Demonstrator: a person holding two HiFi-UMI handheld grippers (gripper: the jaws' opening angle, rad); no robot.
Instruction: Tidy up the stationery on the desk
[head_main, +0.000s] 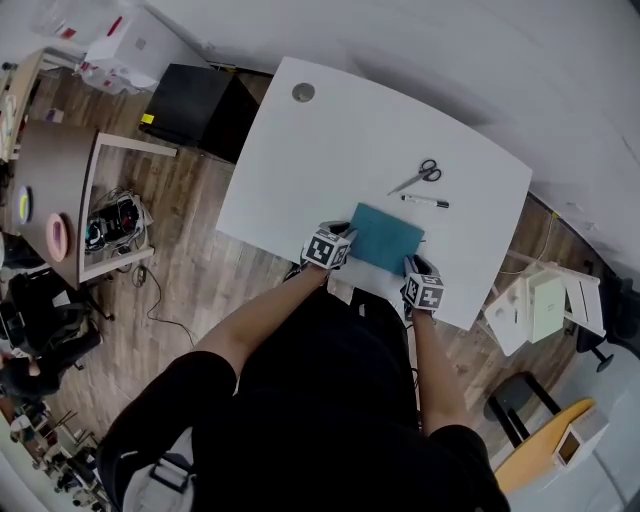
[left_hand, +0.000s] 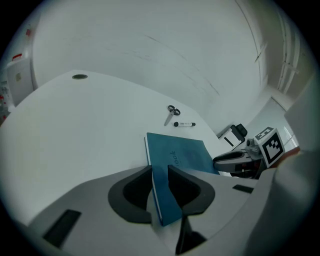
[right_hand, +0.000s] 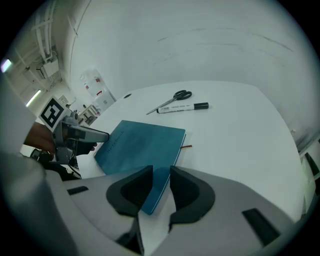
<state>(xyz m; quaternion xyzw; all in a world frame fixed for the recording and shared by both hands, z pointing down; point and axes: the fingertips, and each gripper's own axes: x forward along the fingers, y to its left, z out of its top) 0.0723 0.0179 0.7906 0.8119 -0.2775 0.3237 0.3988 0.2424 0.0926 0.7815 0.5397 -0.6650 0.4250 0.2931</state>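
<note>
A teal notebook (head_main: 388, 236) lies near the front edge of the white desk (head_main: 330, 150), held at its two near corners. My left gripper (head_main: 347, 236) is shut on the left near corner; in the left gripper view the notebook (left_hand: 181, 156) runs between the pads of that gripper (left_hand: 160, 184). My right gripper (head_main: 413, 266) is shut on the right near corner, where the cover (right_hand: 142, 142) sits between its jaws (right_hand: 161, 182). Beyond the notebook lie scissors (head_main: 420, 176) and a black-capped marker (head_main: 426, 201), untouched.
A round cable grommet (head_main: 303, 92) sits at the desk's far left corner. On the floor to the left stand a black box (head_main: 195, 105) and a wooden side table (head_main: 55, 190). White shelf units (head_main: 545, 305) and a chair (head_main: 530, 415) stand to the right.
</note>
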